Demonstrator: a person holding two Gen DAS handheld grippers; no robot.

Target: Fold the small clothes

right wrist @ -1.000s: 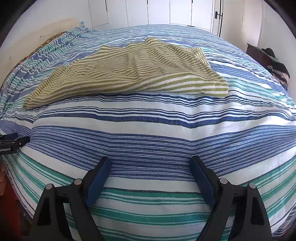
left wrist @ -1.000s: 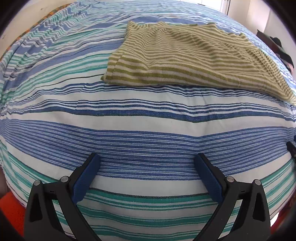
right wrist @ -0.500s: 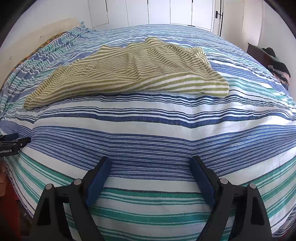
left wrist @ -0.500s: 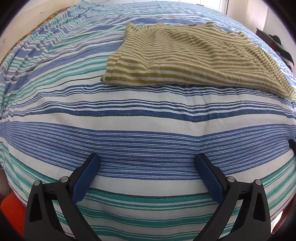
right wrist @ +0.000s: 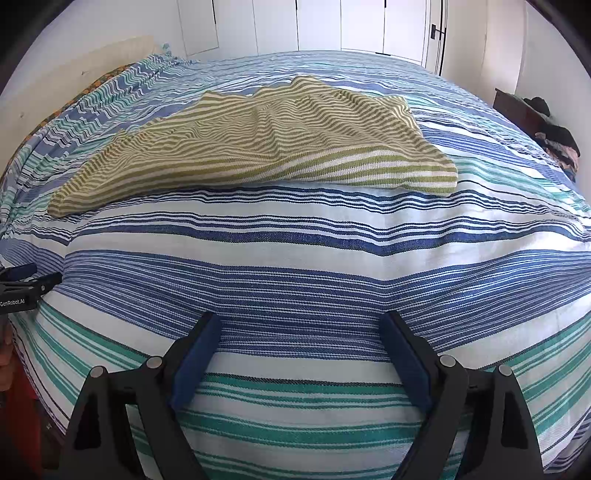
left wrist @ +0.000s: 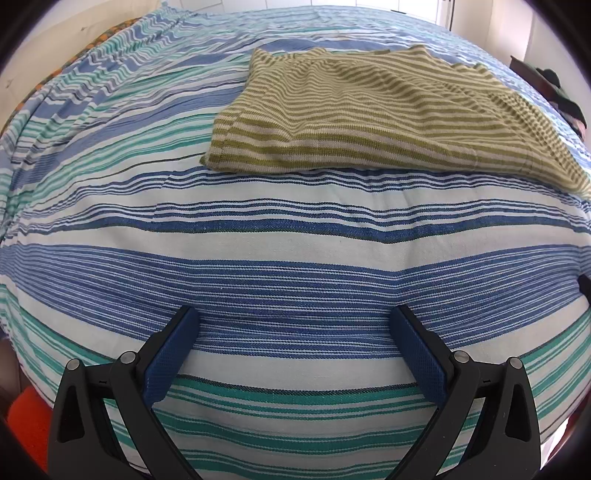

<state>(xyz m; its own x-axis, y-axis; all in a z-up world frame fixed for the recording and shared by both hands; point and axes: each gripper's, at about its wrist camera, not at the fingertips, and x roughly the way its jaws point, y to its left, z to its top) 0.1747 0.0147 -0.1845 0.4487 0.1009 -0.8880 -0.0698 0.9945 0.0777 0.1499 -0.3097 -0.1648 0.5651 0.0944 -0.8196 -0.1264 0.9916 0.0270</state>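
An olive and cream striped garment (left wrist: 362,118) lies folded flat on the bed, far from both grippers; it also shows in the right wrist view (right wrist: 266,147). My left gripper (left wrist: 295,317) is open and empty, above the bed's near part. My right gripper (right wrist: 301,325) is open and empty too, at about the same distance from the garment. The left gripper's side (right wrist: 22,286) shows at the left edge of the right wrist view.
The bed is covered by a blue, teal and white striped bedspread (left wrist: 258,229) (right wrist: 332,236). White closet doors (right wrist: 332,22) stand behind the bed. Dark clothes (right wrist: 554,136) lie on a low piece of furniture at the right.
The left wrist view has shifted slightly, so the garment sits a little lower and further right in frame. The right gripper has hardly moved. Both stay open.
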